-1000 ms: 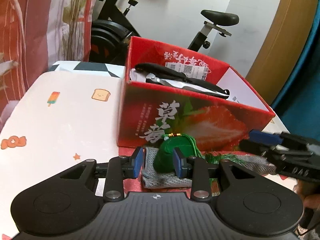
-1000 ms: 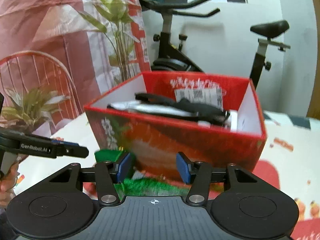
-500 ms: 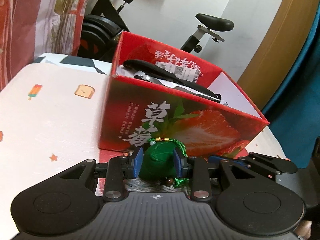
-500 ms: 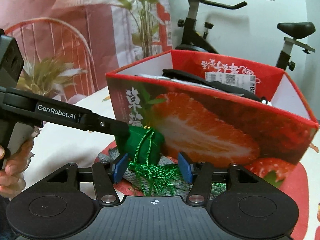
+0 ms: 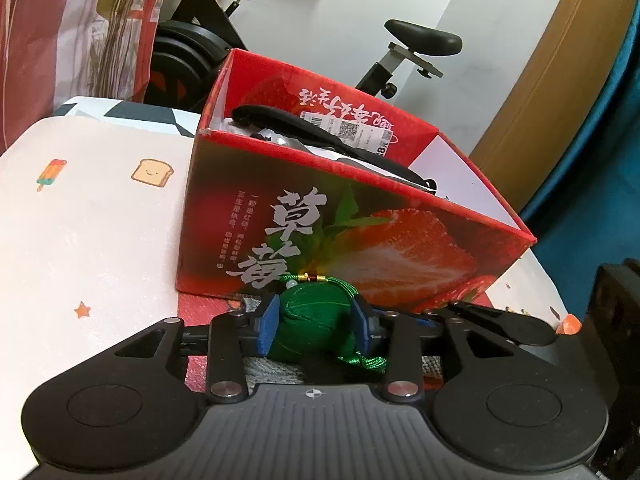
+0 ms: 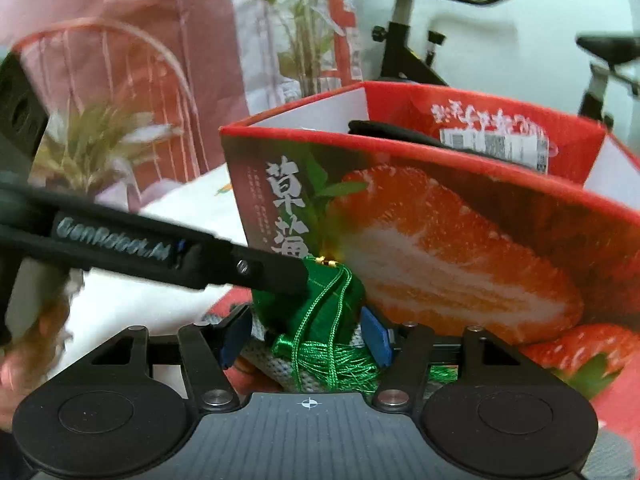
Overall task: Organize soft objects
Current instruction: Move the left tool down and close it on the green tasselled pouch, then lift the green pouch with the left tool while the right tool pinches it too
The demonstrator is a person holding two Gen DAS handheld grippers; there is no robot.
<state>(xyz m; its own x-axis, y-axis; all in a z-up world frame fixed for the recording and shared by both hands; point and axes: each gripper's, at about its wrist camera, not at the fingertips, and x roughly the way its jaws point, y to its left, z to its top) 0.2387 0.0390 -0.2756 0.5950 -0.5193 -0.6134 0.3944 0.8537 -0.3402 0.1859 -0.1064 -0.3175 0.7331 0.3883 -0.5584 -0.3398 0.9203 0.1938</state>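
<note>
Since the earlier frames, both grippers have been brought lower and closer to the red strawberry box (image 5: 352,236), whose printed front wall now fills more of each view. A green sachet (image 5: 314,328) with a tassel is seen between the blue pads of the left gripper (image 5: 314,330); the pads are pressed against its sides, although these jaws have just been opening a little. In the right wrist view the same sachet (image 6: 320,304) is gripped by the left gripper's black fingers (image 6: 276,276), which reach in from the left, and a hand (image 6: 28,344) is partly seen at the left edge. The right gripper (image 6: 306,340) has been set around the lower part of the sachet and its green tassel (image 6: 336,364); its jaws have just been opening and are held apart, with no pad seen to press on anything. The sachet is held just in front of the box, low over a grey knitted cloth (image 6: 280,364) that lies on the patterned table cover (image 5: 92,236). Inside the box, black straps (image 5: 320,136) and a white label (image 5: 352,132) are visible
</note>
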